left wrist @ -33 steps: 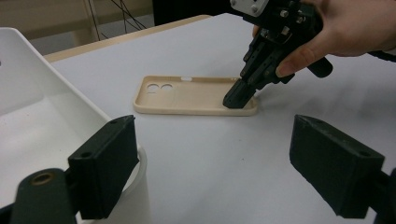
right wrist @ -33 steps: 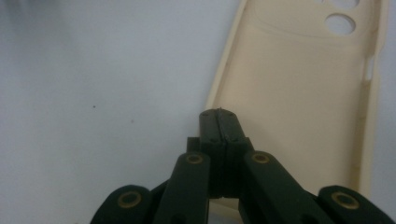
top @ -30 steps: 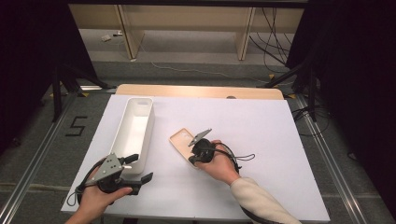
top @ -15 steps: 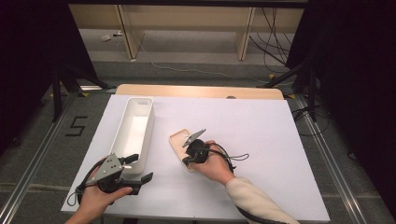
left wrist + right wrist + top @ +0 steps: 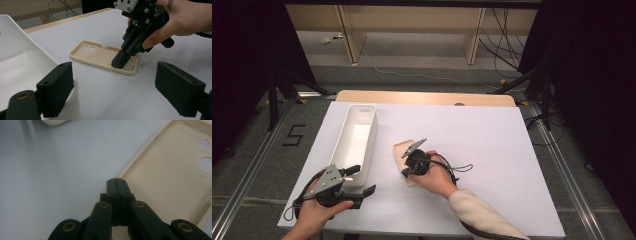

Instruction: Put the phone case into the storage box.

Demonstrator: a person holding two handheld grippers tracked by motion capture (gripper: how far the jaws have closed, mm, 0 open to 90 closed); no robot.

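The work seems to be at an early stage. The phone case point(image 5: 103, 57) lies flat on the white tabletop point(image 5: 492, 135), just beside the long white bin point(image 5: 357, 140), and nothing is inside the bin that I can see. The right gripper point(image 5: 120, 62) has its jaws pressed together, and its tip stands down in the near end of the case, touching the inner floor close to the rim. It is not pinching the case; I judge that it is pushing or trying to get under the edge. So the case is not yet lifted, and picking it up and placing it somewhere, probably into the bin, is left to do.

The left gripper point(image 5: 362, 181) hovers with jaws spread, holding nothing, at the near end of the bin.

The case is beige and thin, lying open side up, with a low raised rim, rounded corners and camera holes at its far end. It looks soft and light.
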